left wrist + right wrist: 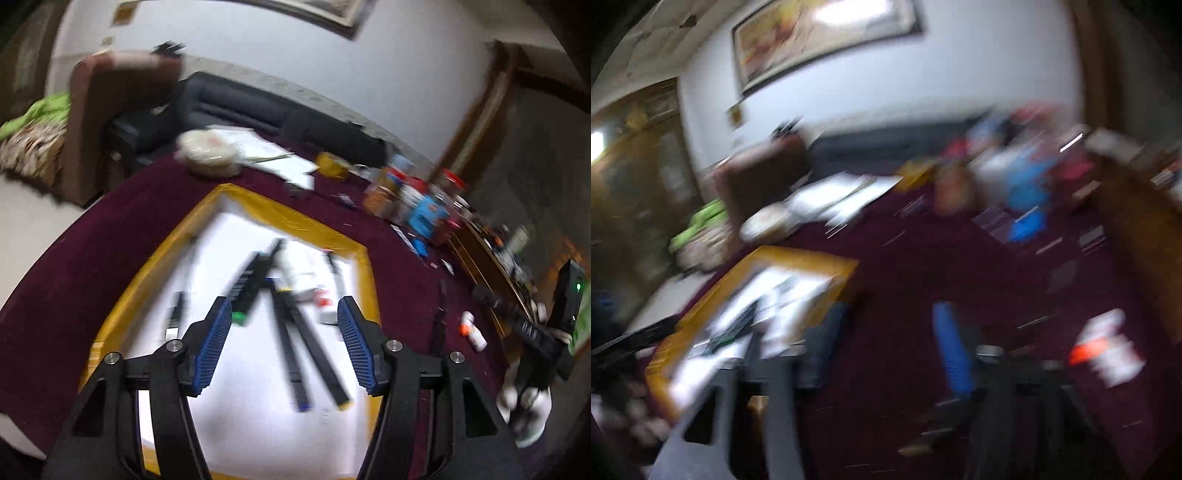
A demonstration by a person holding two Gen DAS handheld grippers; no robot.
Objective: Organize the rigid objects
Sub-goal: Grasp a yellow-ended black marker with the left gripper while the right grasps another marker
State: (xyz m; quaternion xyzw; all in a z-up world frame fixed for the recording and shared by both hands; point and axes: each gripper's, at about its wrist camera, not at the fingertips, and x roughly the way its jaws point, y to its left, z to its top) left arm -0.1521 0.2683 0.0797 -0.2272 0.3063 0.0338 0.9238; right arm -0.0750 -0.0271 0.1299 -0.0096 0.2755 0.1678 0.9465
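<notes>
My left gripper (pixel 284 314) is open and empty, held above a white sheet (pixel 240 387) framed by yellow tape (pixel 295 218). On the sheet lie several long black pens or sticks (pixel 314 362), a black ridged bar with a green end (pixel 247 284) and a small white item with a red part (pixel 317 295). A white bottle with an orange cap (pixel 472 332) lies on the maroon cloth to the right. The right gripper (pixel 546 332) shows at the right edge. In the badly blurred right wrist view, my right gripper (pixel 886 332) looks open over the maroon cloth (pixel 905 277), with the bottle (pixel 1104 347) to its right.
Jars and a blue box (pixel 424 210) crowd the far right of the table. A round white container (pixel 207 151), papers (pixel 273 155) and a yellow tape roll (pixel 332 164) sit at the back. A wooden shelf (pixel 491 266) stands to the right, a dark sofa (pixel 258 107) behind.
</notes>
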